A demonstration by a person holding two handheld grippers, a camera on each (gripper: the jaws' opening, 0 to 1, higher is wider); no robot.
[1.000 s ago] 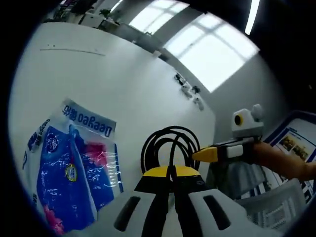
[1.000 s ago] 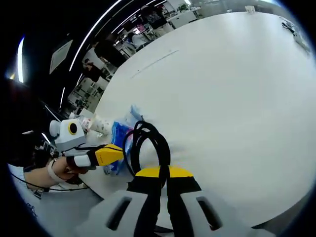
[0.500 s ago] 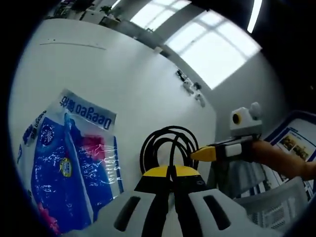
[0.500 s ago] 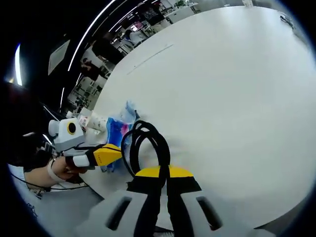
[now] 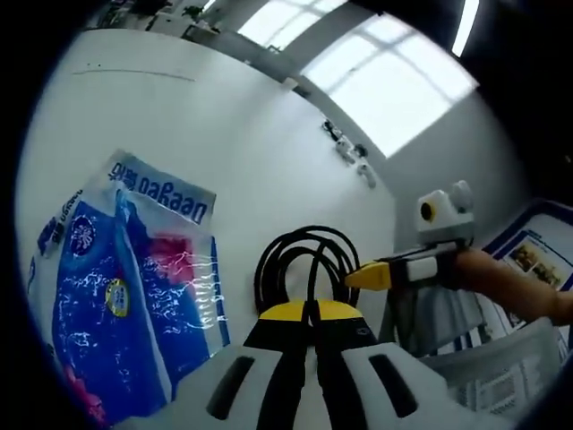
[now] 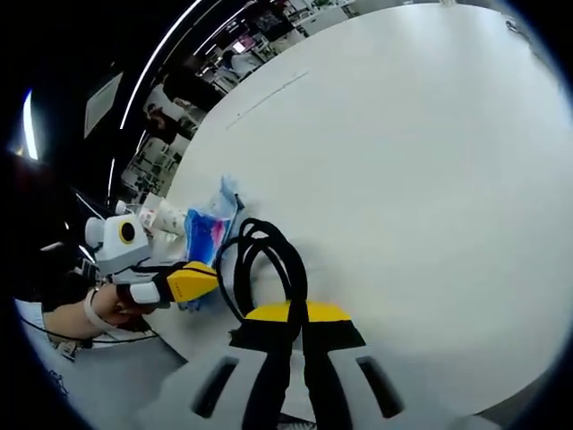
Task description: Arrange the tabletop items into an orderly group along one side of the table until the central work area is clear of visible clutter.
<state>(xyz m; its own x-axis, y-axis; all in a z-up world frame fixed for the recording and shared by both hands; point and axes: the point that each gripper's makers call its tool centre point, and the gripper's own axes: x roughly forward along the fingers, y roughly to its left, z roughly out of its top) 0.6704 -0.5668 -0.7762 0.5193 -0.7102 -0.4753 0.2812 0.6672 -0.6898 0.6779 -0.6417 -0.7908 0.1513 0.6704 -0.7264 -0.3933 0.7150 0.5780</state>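
Holding both tongs (image 5: pixel 312 315) (image 6: pixel 288 318) clamped on the coiled black cable (image 5: pixel 304 264) just beside the blue pouch (image 5: pixel 125 287) near the bench (image 6: pixel 421 161) edge, we judged setting it down there came next.

Bright window (image 5: pixel 376 81) glare, white table (image 6: pixel 430 161) washed out, fisheye-bent edges.

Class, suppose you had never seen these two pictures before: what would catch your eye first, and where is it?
Most striking is the coiled black cable, pinched between the shut yellow-tipped jaws of both the left gripper and the right gripper, just above the white table. Next comes the bright blue and pink plastic package, lying flat on the table left of the cable in the left gripper view.
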